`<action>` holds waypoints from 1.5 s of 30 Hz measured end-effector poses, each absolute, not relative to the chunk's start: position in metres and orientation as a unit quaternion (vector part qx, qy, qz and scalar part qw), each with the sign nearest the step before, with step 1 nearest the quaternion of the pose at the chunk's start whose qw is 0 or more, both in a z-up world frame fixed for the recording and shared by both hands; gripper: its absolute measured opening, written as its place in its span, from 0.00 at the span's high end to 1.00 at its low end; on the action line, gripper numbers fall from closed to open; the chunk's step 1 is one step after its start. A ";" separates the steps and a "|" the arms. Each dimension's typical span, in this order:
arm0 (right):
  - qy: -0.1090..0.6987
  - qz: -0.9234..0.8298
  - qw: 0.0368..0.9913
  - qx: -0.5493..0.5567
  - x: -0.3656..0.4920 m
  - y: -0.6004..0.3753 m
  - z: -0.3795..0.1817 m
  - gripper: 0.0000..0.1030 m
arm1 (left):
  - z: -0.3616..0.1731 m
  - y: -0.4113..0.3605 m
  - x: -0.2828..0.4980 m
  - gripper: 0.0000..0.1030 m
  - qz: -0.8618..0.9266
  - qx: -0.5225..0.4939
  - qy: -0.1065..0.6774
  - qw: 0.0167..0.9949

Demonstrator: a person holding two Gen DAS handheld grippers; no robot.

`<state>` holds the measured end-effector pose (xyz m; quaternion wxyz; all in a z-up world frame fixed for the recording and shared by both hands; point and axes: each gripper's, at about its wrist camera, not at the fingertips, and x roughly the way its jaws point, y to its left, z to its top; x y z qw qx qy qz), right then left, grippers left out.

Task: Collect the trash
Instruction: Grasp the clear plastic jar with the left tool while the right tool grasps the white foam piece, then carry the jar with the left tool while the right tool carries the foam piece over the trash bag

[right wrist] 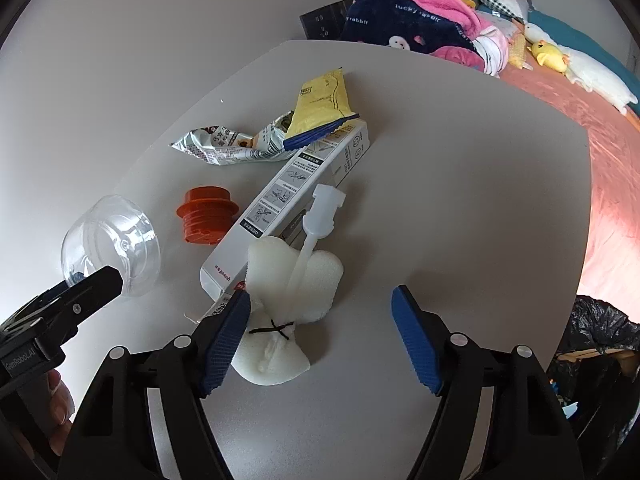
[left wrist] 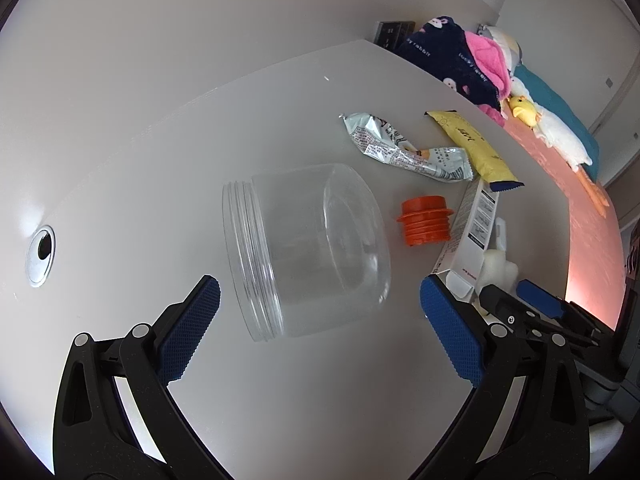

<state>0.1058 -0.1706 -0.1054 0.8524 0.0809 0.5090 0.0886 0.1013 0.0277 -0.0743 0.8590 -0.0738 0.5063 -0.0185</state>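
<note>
Clear jar (left wrist: 304,248) lies sideways, mouth toward 8 o'clock; left gripper (left wrist: 320,316) and right gripper (right wrist: 320,328) fingers spread, grasping nothing; white box (left wrist: 472,232) partly hidden.

I see a clear plastic jar (left wrist: 308,248) on the pale grey desk (left wrist: 160,168), beside an orange ribbed plastic lid (left wrist: 424,222). There is a crumpled silver foil wrapper (right wrist: 232,144) with dark print, a yellow flat sachet (right wrist: 322,104) edged dark blue, and a white cardboard box (right wrist: 296,196) with black diagrams. My tongs' pads (right wrist: 224,340) are blue, cross-hatched.
</note>
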 end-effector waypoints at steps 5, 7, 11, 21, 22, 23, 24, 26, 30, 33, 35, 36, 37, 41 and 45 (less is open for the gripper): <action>0.504 0.111 0.854 0.067 0.107 -0.164 -0.106 0.61 | -0.085 0.034 0.110 0.06 -0.009 -0.099 0.520 0.848; 0.503 0.115 0.854 0.067 0.107 -0.163 -0.105 0.66 | -0.087 0.037 0.109 0.13 -0.013 -0.113 0.518 0.848; 0.504 0.122 0.852 0.070 0.106 -0.164 -0.103 0.69 | -0.086 0.041 0.107 0.43 -0.030 -0.129 0.516 0.846; 0.496 0.119 0.856 0.083 0.097 -0.173 -0.091 0.72 | -0.073 0.041 0.097 0.52 -0.045 -0.133 0.499 0.855; 0.494 0.119 0.857 0.085 0.096 -0.175 -0.089 0.72 | -0.071 0.041 0.096 0.52 -0.048 -0.132 0.498 0.855; 0.492 0.117 0.858 0.086 0.094 -0.176 -0.087 0.72 | -0.069 0.039 0.094 0.52 -0.050 -0.131 0.497 0.856; 0.489 0.116 0.860 0.086 0.093 -0.178 -0.084 0.72 | -0.067 0.038 0.093 0.53 -0.052 -0.130 0.495 0.857; 0.484 0.114 0.863 0.088 0.089 -0.181 -0.079 0.72 | -0.062 0.035 0.089 0.53 -0.058 -0.127 0.492 0.859; 0.471 0.108 0.871 0.092 0.080 -0.190 -0.065 0.72 | -0.052 0.025 0.082 0.53 -0.074 -0.118 0.485 0.863; 0.461 0.103 0.876 0.096 0.071 -0.198 -0.055 0.72 | -0.042 0.015 0.076 0.53 -0.089 -0.109 0.479 0.866; 0.453 0.098 0.881 0.099 0.065 -0.204 -0.048 0.72 | -0.035 0.007 0.072 0.53 -0.098 -0.102 0.473 0.869; 0.449 0.096 0.882 0.102 0.062 -0.208 -0.045 0.72 | -0.032 0.003 0.070 0.53 -0.104 -0.099 0.472 0.870; 0.446 0.093 0.884 0.103 0.060 -0.211 -0.042 0.72 | -0.030 0.000 0.070 0.53 -0.108 -0.097 0.470 0.871; 0.434 0.081 0.890 0.111 0.047 -0.227 -0.031 0.72 | -0.022 -0.018 0.065 0.53 -0.127 -0.087 0.467 0.871; 0.425 0.066 0.895 0.120 0.032 -0.245 -0.022 0.72 | -0.015 -0.041 0.059 0.53 -0.152 -0.070 0.465 0.870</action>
